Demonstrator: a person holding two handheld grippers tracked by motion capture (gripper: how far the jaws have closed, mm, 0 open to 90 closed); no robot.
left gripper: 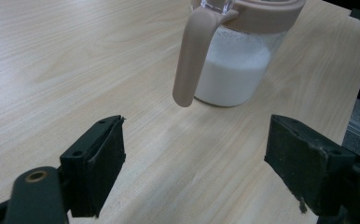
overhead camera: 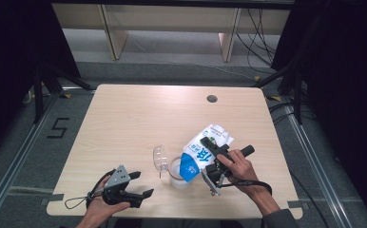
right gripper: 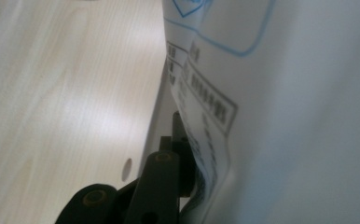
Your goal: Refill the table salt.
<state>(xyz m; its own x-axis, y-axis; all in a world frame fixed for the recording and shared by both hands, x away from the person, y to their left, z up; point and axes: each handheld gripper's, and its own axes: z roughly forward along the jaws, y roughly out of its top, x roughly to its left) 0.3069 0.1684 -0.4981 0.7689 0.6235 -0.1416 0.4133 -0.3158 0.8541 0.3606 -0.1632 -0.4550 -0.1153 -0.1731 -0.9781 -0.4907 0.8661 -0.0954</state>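
The right tongs [overhead camera: 209, 151] are clamped on a white-and-blue pouch [overhead camera: 201, 151], tipped mouth-down over a clear jug [overhead camera: 178, 170] near the bench's [overhead camera: 134, 118] front edge, white contents inside. The left tongs [overhead camera: 141, 184] rest jaws apart, left of the jug, touching nothing. The pouch bears large white characters on blue and fine boxed print, too blurred to read.

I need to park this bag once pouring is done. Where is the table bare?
The far half of the table, from the hole across to the left edge, is bare. So is the strip left of the lid. The near middle is crowded: jug, bag, right gripper and open left gripper.
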